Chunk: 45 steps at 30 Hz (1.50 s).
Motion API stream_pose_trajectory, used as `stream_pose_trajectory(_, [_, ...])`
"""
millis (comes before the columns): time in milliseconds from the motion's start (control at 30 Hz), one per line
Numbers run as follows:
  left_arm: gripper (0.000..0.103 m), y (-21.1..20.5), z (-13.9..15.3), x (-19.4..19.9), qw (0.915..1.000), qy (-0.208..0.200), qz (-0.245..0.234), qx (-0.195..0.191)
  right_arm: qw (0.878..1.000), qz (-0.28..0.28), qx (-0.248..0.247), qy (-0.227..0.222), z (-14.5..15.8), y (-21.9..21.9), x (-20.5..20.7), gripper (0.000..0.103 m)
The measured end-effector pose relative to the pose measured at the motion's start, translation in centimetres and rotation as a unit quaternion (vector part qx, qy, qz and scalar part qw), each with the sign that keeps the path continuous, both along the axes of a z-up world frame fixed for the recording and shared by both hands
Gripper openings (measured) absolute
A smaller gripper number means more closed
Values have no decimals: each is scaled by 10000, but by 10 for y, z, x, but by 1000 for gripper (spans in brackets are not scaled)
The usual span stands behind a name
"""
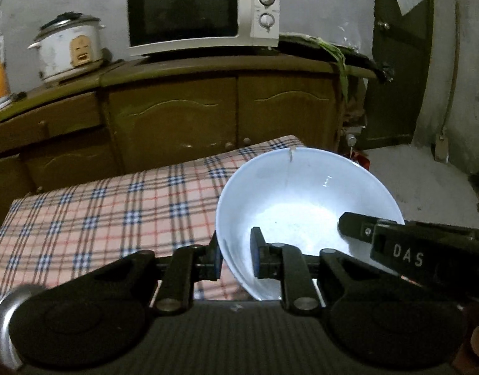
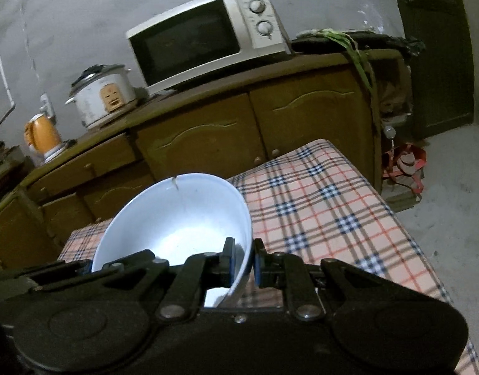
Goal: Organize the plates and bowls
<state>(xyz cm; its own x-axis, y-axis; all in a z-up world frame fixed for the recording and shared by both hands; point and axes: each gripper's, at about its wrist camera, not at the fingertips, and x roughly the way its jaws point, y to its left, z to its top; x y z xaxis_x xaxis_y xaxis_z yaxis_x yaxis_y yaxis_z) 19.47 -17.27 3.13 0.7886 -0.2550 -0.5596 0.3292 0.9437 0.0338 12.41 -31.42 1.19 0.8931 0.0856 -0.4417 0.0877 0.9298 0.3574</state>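
Observation:
A white bowl (image 1: 301, 200) is held above the plaid-cloth table (image 1: 98, 206). My left gripper (image 1: 236, 257) is shut on the bowl's left rim, one finger inside and one outside. My right gripper (image 2: 242, 264) is shut on the bowl's (image 2: 177, 215) right rim in the same way. The right gripper's black body also shows in the left wrist view (image 1: 395, 243), reaching in over the bowl's right side. A shiny metal bowl or plate edge (image 1: 2, 322) shows at the lower left of the left wrist view.
A wooden cabinet (image 1: 208, 106) stands behind the table with a white microwave (image 1: 202, 15) and a rice cooker (image 1: 70, 47) on top. An orange kettle (image 2: 42, 134) sits further left. A dark door (image 2: 439, 62) and a red bag (image 2: 408, 162) on the floor are to the right.

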Motion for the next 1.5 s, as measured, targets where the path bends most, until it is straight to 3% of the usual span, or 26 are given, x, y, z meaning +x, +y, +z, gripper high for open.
stream_pose_trajectory(500, [19, 50, -19, -58, 9996, 87, 260, -10, 9995, 282, -17, 103, -21, 56, -57, 16])
stream_pose_trajectory(1500, [19, 66, -94, -54, 9965, 807, 194, 122, 9946, 449, 6, 932, -100, 72, -39, 16])
